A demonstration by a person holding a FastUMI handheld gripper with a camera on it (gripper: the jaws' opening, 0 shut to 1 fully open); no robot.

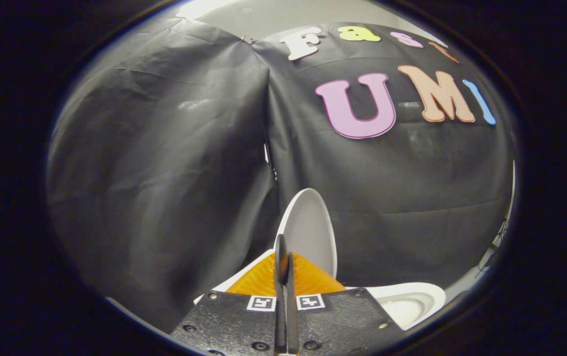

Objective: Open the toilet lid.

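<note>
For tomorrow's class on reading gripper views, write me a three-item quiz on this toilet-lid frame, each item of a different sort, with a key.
1. True or false: the toilet lid lies flat over the bowl.
2. Multiple choice: the gripper has its fingers
A. spread wide apart
B. closed together with the lid's edge at their tips
C. pressed on the bowl's rim
3. Fill the gap: behind the raised lid hangs the booth's black ____ wall.

Key
1. False: the lid stands upright, and the bowl is uncovered beside the fingers.
2. B, though a firm two-sided pinch on the lid cannot be confirmed.
3. cloth
</note>
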